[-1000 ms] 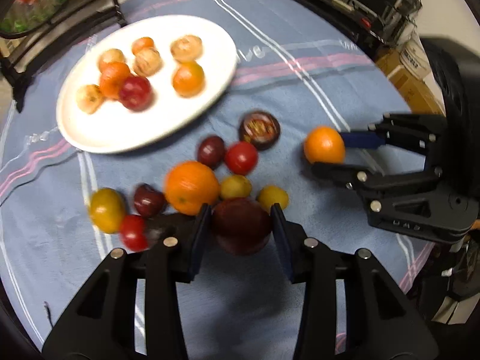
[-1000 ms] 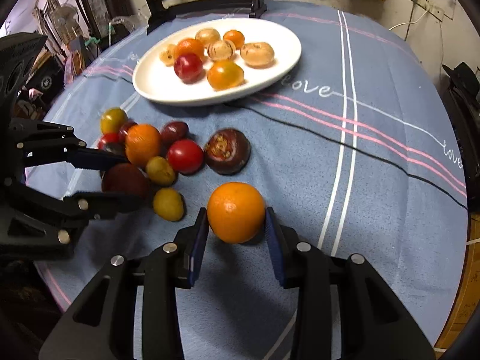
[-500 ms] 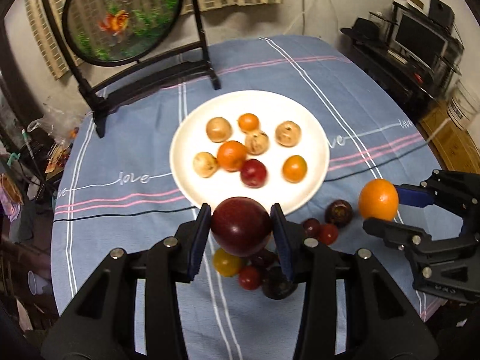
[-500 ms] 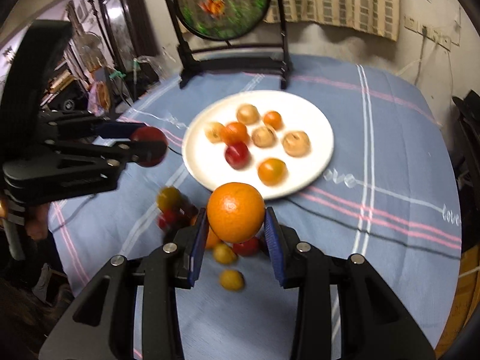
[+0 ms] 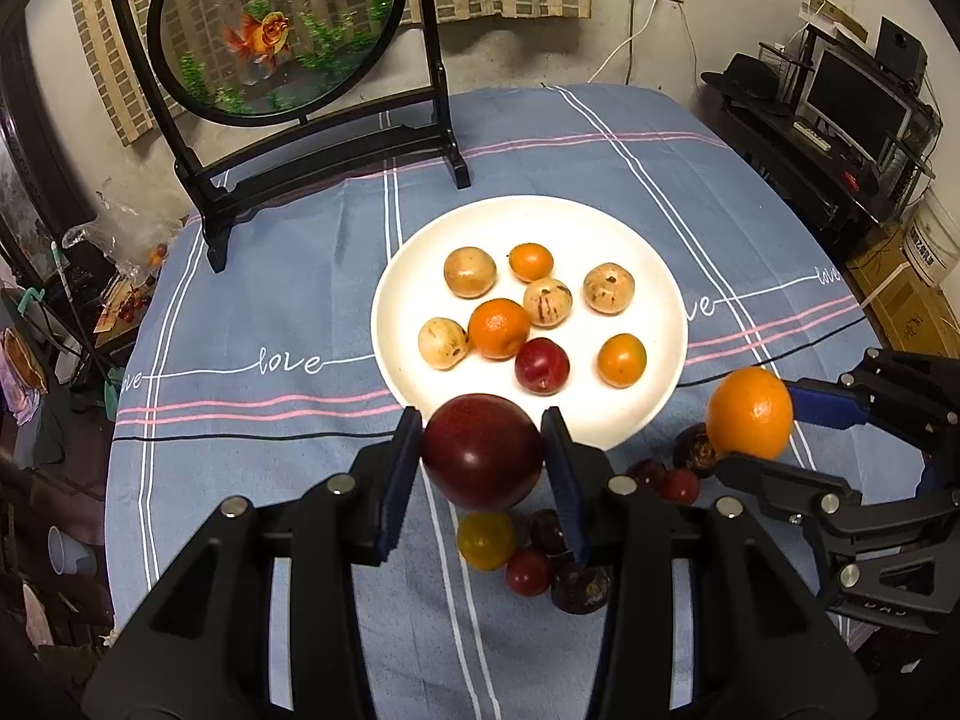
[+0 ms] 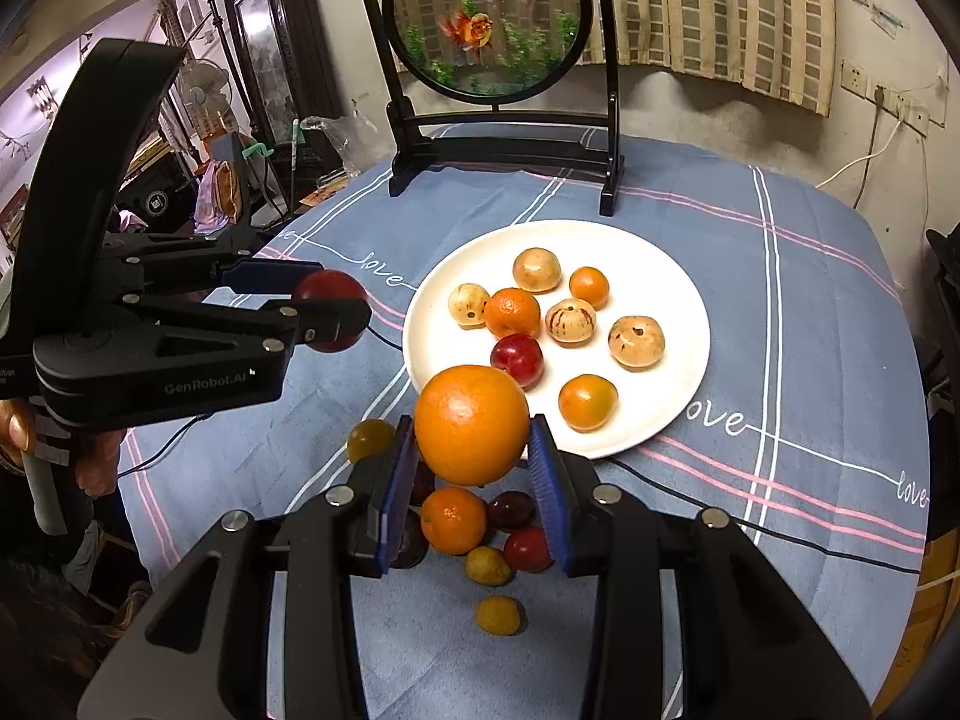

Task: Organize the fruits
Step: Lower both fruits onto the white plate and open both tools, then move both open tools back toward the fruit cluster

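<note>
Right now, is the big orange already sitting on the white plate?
No, the big orange is held up in the right gripper, short of the white plate.

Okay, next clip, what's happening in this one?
A person holds two grippers over a table. The left gripper clamps a dark red plum; the right gripper clamps a large orange. Both hang above the near edge of a white plate already holding eight fruits. More small fruits lie loose on the blue tablecloth.

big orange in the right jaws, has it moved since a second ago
Yes. The big orange has gone up and toward the white plate; it was low over the cloth beside the loose fruit, and now overlaps the plate's near rim.
</note>
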The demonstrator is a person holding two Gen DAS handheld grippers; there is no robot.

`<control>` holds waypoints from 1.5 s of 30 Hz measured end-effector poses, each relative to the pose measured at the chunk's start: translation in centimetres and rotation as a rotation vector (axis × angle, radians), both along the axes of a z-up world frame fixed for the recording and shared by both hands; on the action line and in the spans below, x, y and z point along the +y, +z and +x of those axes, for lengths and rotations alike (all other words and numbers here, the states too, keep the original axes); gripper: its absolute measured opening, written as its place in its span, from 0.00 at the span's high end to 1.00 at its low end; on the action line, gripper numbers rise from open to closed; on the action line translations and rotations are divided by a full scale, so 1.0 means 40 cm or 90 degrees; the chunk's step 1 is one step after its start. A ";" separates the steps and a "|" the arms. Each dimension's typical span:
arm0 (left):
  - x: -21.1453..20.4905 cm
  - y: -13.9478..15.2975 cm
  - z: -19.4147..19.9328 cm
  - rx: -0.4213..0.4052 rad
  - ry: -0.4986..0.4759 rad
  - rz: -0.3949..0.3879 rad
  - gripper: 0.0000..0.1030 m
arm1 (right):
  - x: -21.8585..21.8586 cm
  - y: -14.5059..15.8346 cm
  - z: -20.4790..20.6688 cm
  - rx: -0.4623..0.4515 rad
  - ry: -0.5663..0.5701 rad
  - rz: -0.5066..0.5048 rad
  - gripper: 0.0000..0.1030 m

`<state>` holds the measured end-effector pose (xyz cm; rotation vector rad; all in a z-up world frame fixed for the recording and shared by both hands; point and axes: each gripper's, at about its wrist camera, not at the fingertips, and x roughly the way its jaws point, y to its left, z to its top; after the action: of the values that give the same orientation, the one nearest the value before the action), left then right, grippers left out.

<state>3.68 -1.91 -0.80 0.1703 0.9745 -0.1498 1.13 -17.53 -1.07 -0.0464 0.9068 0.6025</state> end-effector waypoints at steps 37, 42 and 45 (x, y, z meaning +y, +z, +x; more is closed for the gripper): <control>0.085 -0.089 0.299 0.032 0.068 -0.078 0.37 | -0.064 -0.089 0.361 0.045 -0.118 -0.025 0.55; 0.155 -0.047 0.206 0.008 0.090 -0.093 0.26 | -0.108 -0.036 0.237 0.020 -0.125 -0.013 0.55; 0.191 -0.041 0.126 0.004 0.092 -0.087 0.26 | -0.122 -0.035 0.126 0.011 -0.117 -0.020 0.55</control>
<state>8.73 5.73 -2.44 -0.0259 0.9755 -0.0841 6.16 -22.40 -2.46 0.0136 0.9263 0.4180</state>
